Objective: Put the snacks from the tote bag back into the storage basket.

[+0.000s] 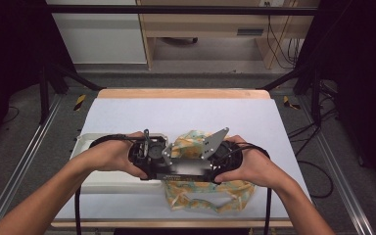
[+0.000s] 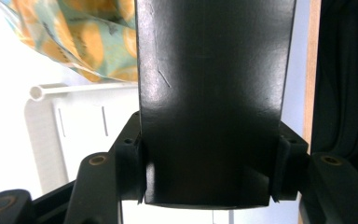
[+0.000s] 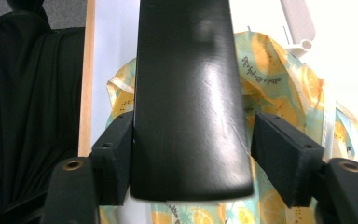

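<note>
Black slab, high view: the black slab (image 1: 183, 169) sits level between both hands at the near middle of the tabletop (image 1: 186, 112), over a patterned cloth (image 1: 203, 196).
Grippers, high view: the left hand-held gripper (image 1: 156, 164) meets the slab's left end and the right hand-held gripper (image 1: 213, 161) its right end.
Tray, high view: a white tray (image 1: 103, 183) lies at the near left, under the left hand.
Left gripper view: the left hand-held gripper (image 2: 209, 158) has both pads pressed on the slab (image 2: 209, 102), about half closed. The cloth (image 2: 84, 42) and the tray (image 2: 74, 126) lie beyond.
Right gripper view: the right hand-held gripper (image 3: 196, 158) stands open round the slab (image 3: 186, 102). One pad touches it and the other is clear of it, with cloth (image 3: 279, 84) showing through the gap.
Risk: with one end loose, the slab could likely pivot or sag out of the left grip and drop onto the cloth. Closing the right jaws off-centre could twist it.
Surface: a pale, matt sheet with a wooden edge (image 1: 183, 93) along the far side.
Room: dark metal framing at both sides, a grey floor with trailing cables (image 1: 318, 171), and pale furniture beyond.
</note>
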A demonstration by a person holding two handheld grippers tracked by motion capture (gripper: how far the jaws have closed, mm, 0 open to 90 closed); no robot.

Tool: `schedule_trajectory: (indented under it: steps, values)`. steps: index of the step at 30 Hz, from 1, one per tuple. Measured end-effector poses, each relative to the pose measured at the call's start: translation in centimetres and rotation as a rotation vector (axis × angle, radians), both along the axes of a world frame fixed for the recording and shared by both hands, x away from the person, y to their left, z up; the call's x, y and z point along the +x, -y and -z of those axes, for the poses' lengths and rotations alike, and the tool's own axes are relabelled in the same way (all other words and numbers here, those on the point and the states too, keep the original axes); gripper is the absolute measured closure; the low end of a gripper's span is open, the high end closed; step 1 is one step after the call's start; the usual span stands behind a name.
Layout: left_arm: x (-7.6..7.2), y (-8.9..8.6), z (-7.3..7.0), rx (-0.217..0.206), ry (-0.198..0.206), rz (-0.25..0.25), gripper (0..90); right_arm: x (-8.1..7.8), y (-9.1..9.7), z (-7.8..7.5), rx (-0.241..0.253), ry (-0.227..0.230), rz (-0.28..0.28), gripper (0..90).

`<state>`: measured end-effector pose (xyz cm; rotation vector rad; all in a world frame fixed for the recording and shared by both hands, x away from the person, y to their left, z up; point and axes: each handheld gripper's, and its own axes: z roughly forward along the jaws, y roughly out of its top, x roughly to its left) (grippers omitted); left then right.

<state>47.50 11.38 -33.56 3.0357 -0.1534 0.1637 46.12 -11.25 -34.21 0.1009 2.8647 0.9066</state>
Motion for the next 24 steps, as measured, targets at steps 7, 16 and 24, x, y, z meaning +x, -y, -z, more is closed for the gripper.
schedule_trajectory:
  steps: [7,16,24]
  values:
    - [0.3,-0.7,0.3,0.009,-0.006,-0.016,43.6,0.1,0.7,-0.4,0.017,-0.033,0.087,15.1]
    - [1.0,-2.6,-0.5,-0.027,0.008,-0.055,43.6,-1.3,4.1,-0.1,0.100,-0.009,0.251,7.8]
    - [1.5,-4.1,-1.7,-0.046,0.026,-0.082,43.5,-2.0,7.9,0.9,0.185,0.000,0.457,7.8]
